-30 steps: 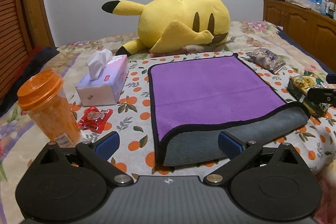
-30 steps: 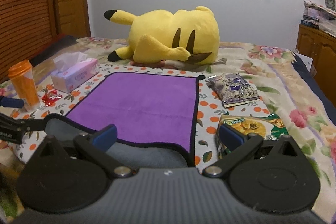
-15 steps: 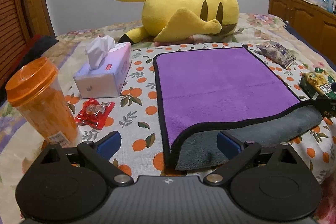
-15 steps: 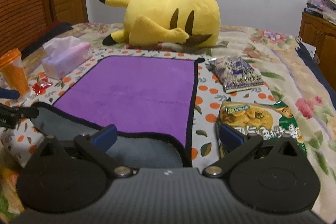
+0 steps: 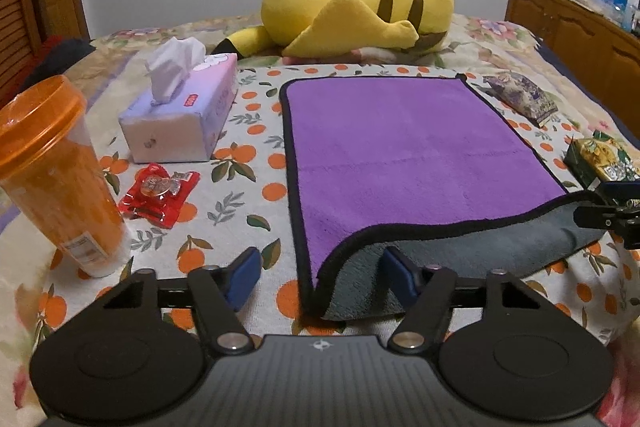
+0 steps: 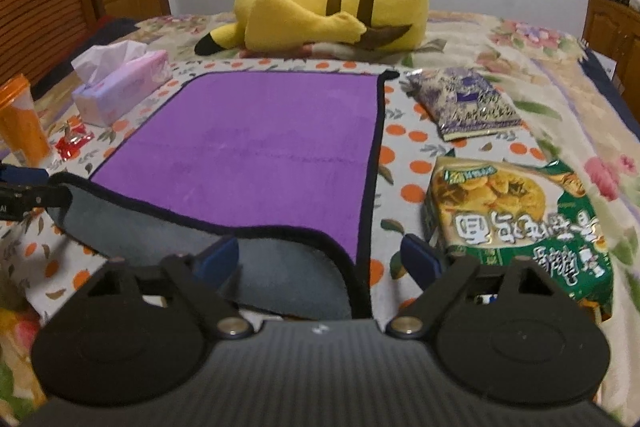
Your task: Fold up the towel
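A purple towel [image 5: 404, 151] with black trim lies on the orange-print bedspread [image 5: 248, 187]; it also shows in the right wrist view [image 6: 264, 147]. Its near edge is curled up and shows the grey underside [image 5: 460, 251]. My left gripper [image 5: 322, 273] is open, its fingers either side of the near left corner. My right gripper [image 6: 320, 257] is open around the near right corner, and it also shows at the right edge of the left wrist view [image 5: 608, 203].
A yellow plush [image 5: 352, 3] lies beyond the towel. A tissue box [image 5: 180, 111], an orange cup [image 5: 52, 171] and a red packet [image 5: 160, 195] are to the left. A purple snack bag [image 6: 464, 103] and a green noodle pack [image 6: 516, 211] are to the right.
Both grippers have moved forward and lower, and now straddle the towel's near corners. The towel's curled near edge looks much the same.
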Motion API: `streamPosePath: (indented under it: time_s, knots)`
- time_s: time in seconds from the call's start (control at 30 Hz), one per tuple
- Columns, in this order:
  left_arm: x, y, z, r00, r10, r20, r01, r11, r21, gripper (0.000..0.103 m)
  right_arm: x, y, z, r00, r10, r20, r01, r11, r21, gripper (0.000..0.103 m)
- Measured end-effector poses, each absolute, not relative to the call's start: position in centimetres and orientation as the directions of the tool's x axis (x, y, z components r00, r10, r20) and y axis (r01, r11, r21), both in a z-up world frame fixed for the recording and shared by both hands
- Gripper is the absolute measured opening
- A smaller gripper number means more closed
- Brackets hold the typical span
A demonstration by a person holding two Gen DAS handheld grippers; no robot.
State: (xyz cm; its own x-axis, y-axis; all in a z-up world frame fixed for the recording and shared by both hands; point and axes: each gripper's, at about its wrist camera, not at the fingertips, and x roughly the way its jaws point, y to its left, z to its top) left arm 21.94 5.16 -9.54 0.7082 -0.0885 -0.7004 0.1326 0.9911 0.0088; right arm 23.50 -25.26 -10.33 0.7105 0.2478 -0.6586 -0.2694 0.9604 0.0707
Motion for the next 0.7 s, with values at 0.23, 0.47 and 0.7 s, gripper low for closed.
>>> streamPosePath:
  time_s: [0.23,0.47,0.7]
  knots:
    - [21.96,4.92,-9.81,0.697,-0.103,-0.71,0.146,0.989,0.0,0.057,23.9,-25.67,-10.85,0.68,0.263,-0.685,-0.266,0.958,0.104,0.08]
    - [21.97,4.75,-10.06,0.684,-0.108,-0.721,0.156,0.988,-0.001,0.052,24.09,-25.7,-10.97,0.658,0.282,-0.698,-0.282,0.952,0.119,0.064]
    - [21.86,4.56,-10.1,0.677,-0.123,-0.725,0.17,0.985,-0.009,0.032,24.15,-25.75,-10.94,0.647,0.292,-0.704,-0.297,0.947,0.121,0.04]
